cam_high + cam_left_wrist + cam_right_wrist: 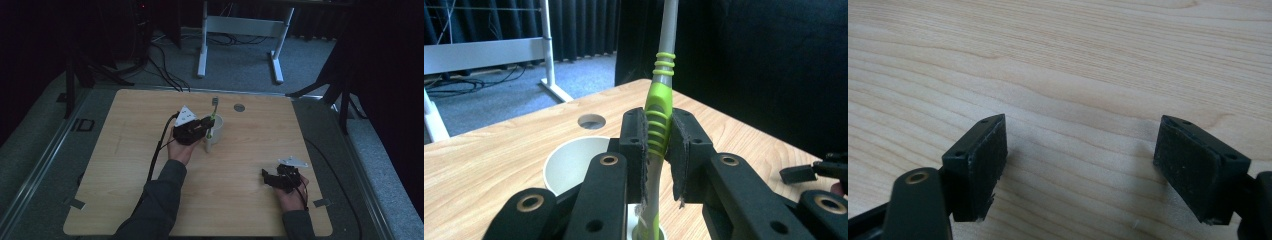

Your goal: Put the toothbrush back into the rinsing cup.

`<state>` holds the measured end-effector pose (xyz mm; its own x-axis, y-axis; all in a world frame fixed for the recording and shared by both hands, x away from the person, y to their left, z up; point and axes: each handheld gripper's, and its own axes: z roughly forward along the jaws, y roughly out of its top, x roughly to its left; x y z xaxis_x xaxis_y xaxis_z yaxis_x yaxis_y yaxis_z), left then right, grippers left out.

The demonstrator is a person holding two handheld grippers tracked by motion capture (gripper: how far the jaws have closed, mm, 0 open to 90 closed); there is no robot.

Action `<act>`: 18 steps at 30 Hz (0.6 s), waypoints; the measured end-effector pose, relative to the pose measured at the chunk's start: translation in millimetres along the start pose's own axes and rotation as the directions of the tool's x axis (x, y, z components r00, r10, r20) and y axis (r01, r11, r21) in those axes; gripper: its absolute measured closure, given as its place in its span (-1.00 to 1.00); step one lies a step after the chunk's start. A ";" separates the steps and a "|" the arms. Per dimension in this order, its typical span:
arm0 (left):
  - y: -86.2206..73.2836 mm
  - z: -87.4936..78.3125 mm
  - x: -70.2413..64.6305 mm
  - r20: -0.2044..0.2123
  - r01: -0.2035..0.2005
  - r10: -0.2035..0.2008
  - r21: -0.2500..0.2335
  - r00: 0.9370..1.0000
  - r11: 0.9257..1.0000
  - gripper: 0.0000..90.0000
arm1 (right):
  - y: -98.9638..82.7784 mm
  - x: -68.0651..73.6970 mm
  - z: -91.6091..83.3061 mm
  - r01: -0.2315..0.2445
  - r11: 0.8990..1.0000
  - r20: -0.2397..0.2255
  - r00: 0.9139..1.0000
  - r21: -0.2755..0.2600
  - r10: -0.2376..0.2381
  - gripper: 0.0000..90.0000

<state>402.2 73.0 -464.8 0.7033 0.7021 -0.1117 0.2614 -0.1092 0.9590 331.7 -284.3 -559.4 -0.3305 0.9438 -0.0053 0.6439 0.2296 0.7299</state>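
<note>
My left gripper (658,145) is black, with brass-coloured rivets, and its jaws clamp a toothbrush (659,120) — lime green on the ribbed grip, grey above, with green rings where the two colours meet. The cup (574,162) under it is white. My right gripper (1080,165) is black too — the bench (1058,60) beneath it is pale wood with wavy brown grain.

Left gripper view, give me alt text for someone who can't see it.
The left gripper clamps the green ribbed grip of a toothbrush that stands upright, its lower end down in a white cup. The cup sits on a light wooden table, with dark curtains behind.
</note>
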 end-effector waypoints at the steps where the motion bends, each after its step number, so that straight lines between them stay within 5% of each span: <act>1: -0.4 0.0 -0.5 0.002 0.001 -0.001 0.005 1.000 1.000 0.72 | 0.0 0.0 0.0 0.000 1.000 0.000 1.000 0.000 0.000 -0.53; 2: -0.3 -0.4 -1.7 -0.001 0.001 -0.001 0.018 1.000 1.000 0.65 | 0.0 0.0 0.0 0.000 1.000 0.000 1.000 0.000 0.000 -0.53; 6: -0.1 -0.9 -6.5 -0.051 -0.008 0.012 0.077 0.999 0.997 -0.30 | 0.0 0.0 0.0 0.001 1.000 -0.001 1.000 -0.001 -0.001 -0.53; 18: -10.5 -6.6 -3.5 -0.045 -0.008 0.014 0.135 0.999 0.991 -0.50 | 0.0 0.2 0.0 0.000 1.000 0.000 1.000 -0.001 0.000 -0.53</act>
<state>392.7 76.4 -472.8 0.6764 0.7314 -0.0865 0.3428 -0.2087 0.9160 331.7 -284.1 -559.5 -0.3305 0.9438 -0.0052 0.6435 0.2293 0.7303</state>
